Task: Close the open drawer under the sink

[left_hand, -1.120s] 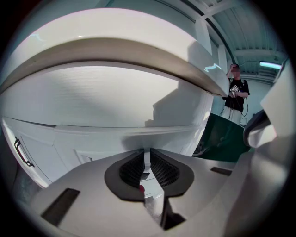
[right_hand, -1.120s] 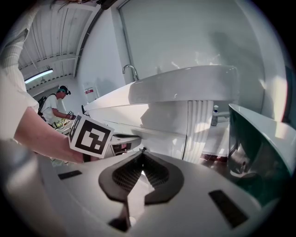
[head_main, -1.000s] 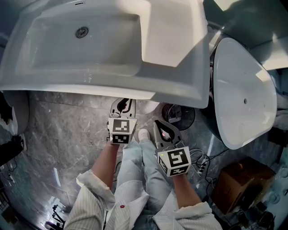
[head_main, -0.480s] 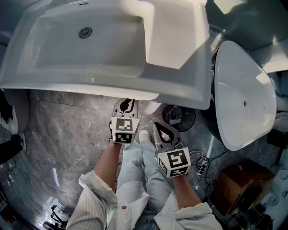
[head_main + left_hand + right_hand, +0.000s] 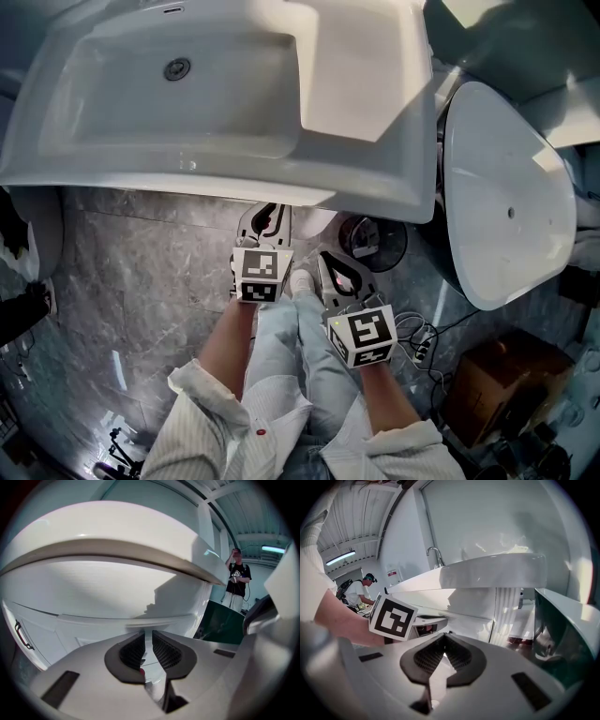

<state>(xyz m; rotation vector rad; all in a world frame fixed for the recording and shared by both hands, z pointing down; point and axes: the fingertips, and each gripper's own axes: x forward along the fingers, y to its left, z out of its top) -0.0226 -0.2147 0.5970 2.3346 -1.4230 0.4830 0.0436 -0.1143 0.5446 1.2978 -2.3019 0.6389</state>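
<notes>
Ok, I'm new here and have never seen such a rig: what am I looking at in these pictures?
A person holds a two-jaw gripper in each hand; the marker cubes are part of them. The top-down picture comes from a camera on the person's head: white sink, grey floor, left gripper and right gripper below. The other two come from cameras riding on each gripper, looking along its jaws at the white cabinet. Nothing is held: the left jaws stand slightly apart, the right ones meet.
</notes>
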